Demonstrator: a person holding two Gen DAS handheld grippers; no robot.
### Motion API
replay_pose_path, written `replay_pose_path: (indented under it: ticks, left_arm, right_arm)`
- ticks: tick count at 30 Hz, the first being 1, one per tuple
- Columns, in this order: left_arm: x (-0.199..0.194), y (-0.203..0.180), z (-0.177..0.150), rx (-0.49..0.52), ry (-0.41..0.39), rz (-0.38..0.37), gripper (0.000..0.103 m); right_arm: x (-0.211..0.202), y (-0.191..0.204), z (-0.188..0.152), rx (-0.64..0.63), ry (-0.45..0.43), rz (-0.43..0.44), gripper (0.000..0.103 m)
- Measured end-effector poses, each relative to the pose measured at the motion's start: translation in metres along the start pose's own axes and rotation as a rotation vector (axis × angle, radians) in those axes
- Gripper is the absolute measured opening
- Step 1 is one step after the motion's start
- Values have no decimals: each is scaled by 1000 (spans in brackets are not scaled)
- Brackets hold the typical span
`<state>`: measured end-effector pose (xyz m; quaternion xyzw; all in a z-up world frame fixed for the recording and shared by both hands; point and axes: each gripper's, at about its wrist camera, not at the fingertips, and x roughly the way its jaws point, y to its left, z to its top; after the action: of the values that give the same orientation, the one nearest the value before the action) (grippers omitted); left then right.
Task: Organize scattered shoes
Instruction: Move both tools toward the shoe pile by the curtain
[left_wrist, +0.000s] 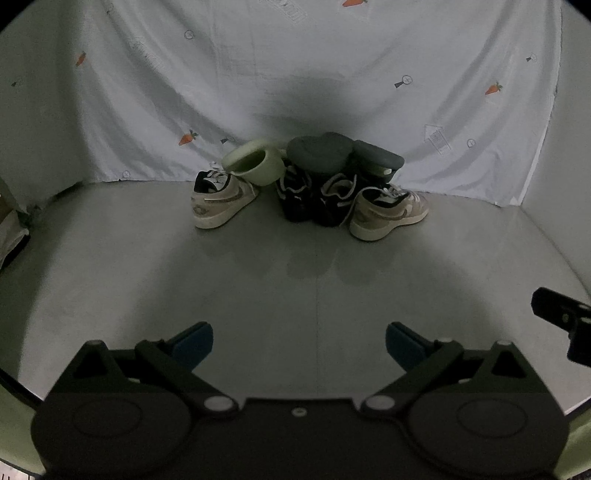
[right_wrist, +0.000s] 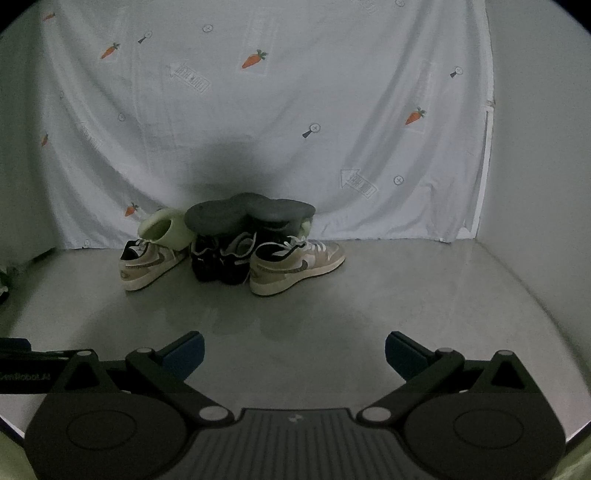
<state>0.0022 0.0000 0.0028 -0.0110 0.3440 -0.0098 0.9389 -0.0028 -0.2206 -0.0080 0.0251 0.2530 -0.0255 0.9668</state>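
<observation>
Piled together: two beige sneakers, two black shoes, several slippers; both claws wide open, empty

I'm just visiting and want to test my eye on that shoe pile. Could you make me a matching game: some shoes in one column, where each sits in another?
Things:
1. Green slipper
2. Black shoes
3. Grey slippers
4. Right beige sneaker

Places:
A. On top of the pile's middle
B. At the pile's right end, on the floor
C. Tilted on the left beige sneaker
D. On the floor between the two beige sneakers

Pairs: 1-C, 2-D, 3-A, 4-B
</observation>
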Motion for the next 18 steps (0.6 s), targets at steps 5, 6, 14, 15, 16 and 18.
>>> replay_pose_path:
  ticks: [5, 6, 14, 15, 16, 18]
  left_arm:
    - [4, 4, -2, 0, 0, -4, 101]
    - [4, 4, -3, 0, 0, -4, 101]
    - [3, 0, 3, -2, 5, -8, 101]
    - [3, 0, 2, -3, 5, -8, 101]
    - [3, 0, 2, -3, 5, -8, 101]
    - [3, -1, 2, -2, 6, -8, 101]
  right_arm:
    - [-2, -1, -3, -2, -2, 0, 103]
    - [-2, -2, -5, -1, -3, 0, 103]
    - [-1, -2, -5, 3, 2, -4, 103]
    - [-2, -2, -5, 2, 2, -4, 103]
    - [-2, -3, -6, 3, 1, -3, 103]
    - [-5, -5, -9, 3, 2, -2, 103]
